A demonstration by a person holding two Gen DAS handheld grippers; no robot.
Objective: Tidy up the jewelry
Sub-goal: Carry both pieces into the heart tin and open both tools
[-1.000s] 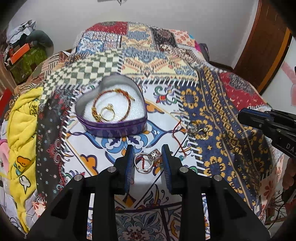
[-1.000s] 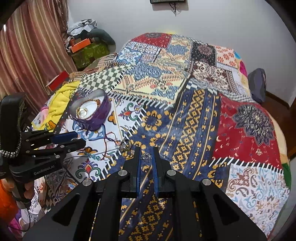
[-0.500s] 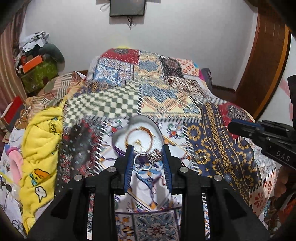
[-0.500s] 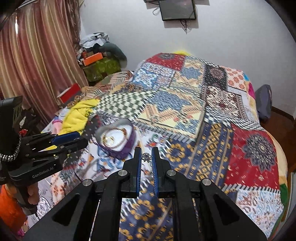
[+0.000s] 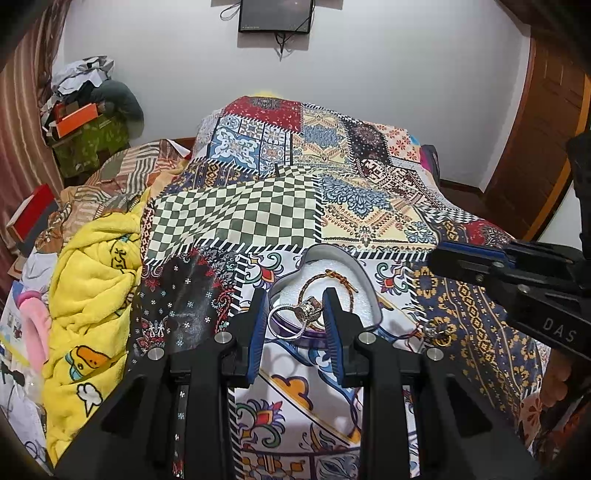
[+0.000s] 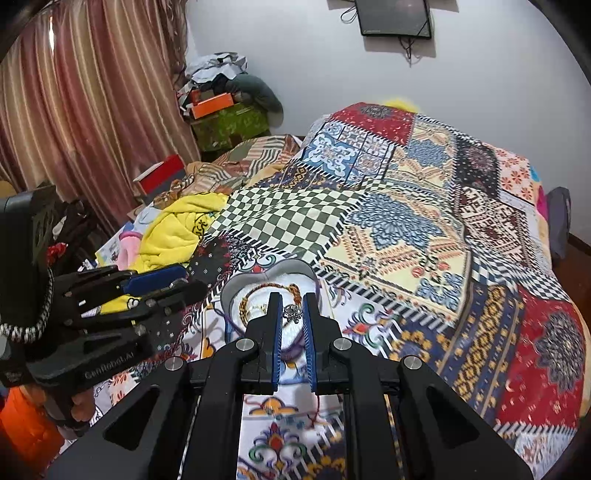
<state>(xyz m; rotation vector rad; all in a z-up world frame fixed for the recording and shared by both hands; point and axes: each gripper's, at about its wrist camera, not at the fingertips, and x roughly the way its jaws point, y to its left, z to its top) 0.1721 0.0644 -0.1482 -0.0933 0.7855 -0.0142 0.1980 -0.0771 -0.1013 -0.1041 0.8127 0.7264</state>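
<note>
Left gripper (image 5: 295,317), shut on a silver ring (image 5: 291,320), now lifted off the bed and brought before the heart box (image 5: 364,282) at frame centre. Right gripper (image 6: 293,314) likewise pinching a small charm (image 6: 293,313), carried over the box. Likely next: release inside.

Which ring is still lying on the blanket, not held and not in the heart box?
The small gold-and-silver ring on the quilt, right of the heart box. The others sit pinched in the left gripper and right gripper.

A home bedroom: patchwork bedspread (image 5: 332,192) on a bed, striped curtains (image 6: 85,110), wall-mounted screen (image 5: 275,14).
</note>
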